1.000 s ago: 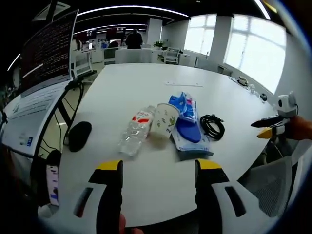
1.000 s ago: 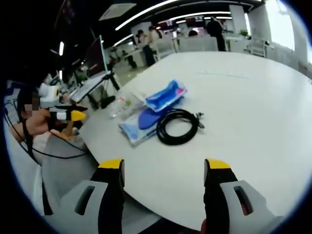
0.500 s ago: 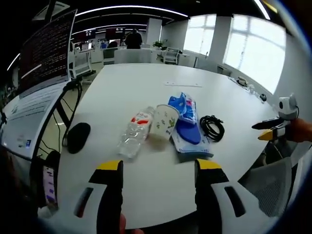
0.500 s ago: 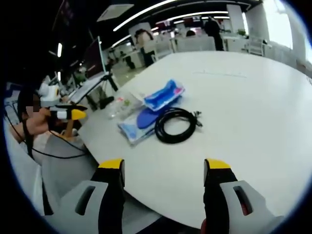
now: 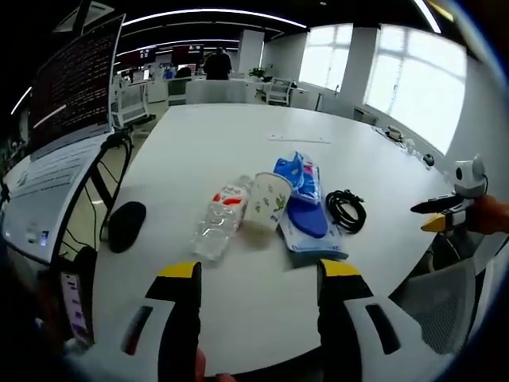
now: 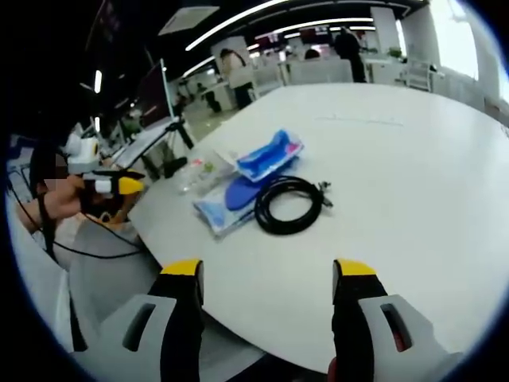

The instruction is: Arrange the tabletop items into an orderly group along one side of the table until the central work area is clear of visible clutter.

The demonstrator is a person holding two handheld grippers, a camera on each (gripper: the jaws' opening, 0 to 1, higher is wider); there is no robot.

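Both grippers hang off the near edge of the white table (image 5: 238,135), nothing held. Left gripper (image 5: 258,274) jaws apart and empty at the bottom of the left gripper view; right gripper (image 6: 266,274) the same in the right gripper view. Each also shows far off in the other's view, the right at mid right, the left at mid left.

Clutter sits in one loose cluster, frame centre of the left gripper view:
- clear plastic bottle (image 5: 219,219) lying on its side, red-and-white label
- paper cup (image 5: 266,200) tipped over, touching the bottle's right side
- blue packet (image 5: 301,175) just behind the cup, lying on a clear bag (image 5: 306,227) with something dark blue inside
- coiled black cable (image 5: 346,207) just right of the bag; centre of the right gripper view (image 6: 290,205), touching the bag's edge
- black mouse (image 5: 127,223) well apart at mid left, near the table edge

Judgement: no pick started yet, this is approach. Suggestions:
- left takes bottle or cup, right takes cable; no arm crossing.
- bottle is round and will likely roll; close across the body at the label, not the ends.
- cup is light and crushable; pinch the rim wall gently.
- cable: grab through several loops so the coil doesn't spill.
- bag looks slippery; lift the packet off first.
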